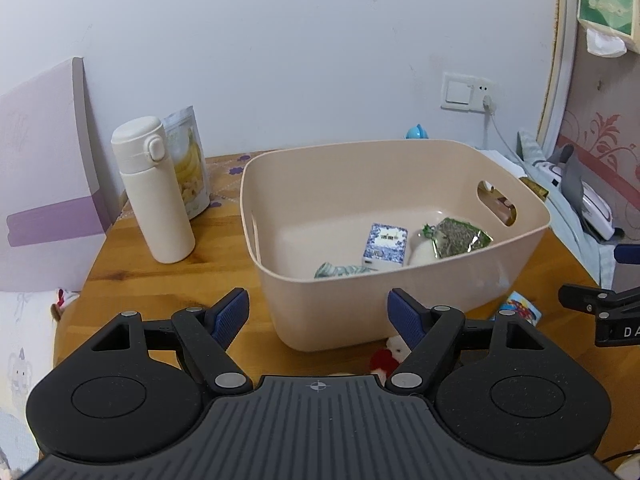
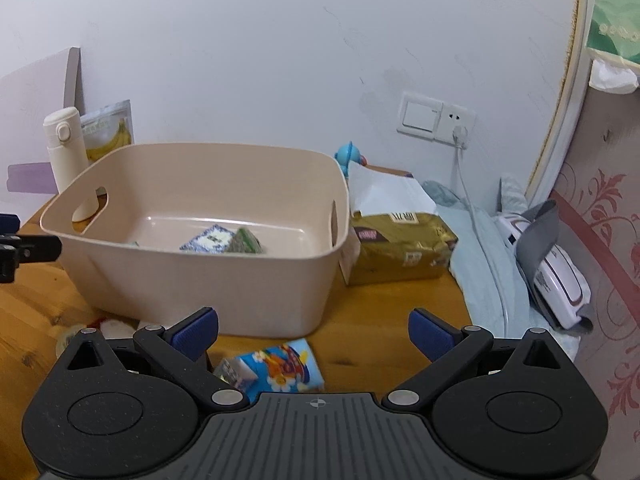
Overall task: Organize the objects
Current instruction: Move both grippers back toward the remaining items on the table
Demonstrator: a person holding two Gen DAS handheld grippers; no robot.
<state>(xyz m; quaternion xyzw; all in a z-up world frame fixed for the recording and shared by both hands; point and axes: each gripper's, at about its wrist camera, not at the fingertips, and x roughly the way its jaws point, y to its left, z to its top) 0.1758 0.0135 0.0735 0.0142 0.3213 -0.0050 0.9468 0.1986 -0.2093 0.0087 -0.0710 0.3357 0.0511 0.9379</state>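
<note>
A beige plastic bin (image 1: 400,184) stands on the wooden table (image 1: 132,264); it also shows in the right wrist view (image 2: 224,288). Inside lie a blue-white patterned box (image 1: 385,245), a green packet (image 1: 460,237) and a striped pouch (image 1: 340,270). My left gripper (image 1: 318,316) is open and empty, in front of the bin. My right gripper (image 2: 314,334) is open and empty, above a colourful cartoon pack (image 2: 276,368) lying on the table before the bin. A red-and-white soft toy (image 1: 390,354) lies at the bin's near corner.
A white flask (image 1: 154,188) and a banana snack pouch (image 1: 188,160) stand left of the bin. A gold tissue pack (image 2: 400,248) sits right of the bin. A purple-white box (image 1: 44,176) leans at the left. Bedding and a white device (image 2: 556,280) lie past the table's right edge.
</note>
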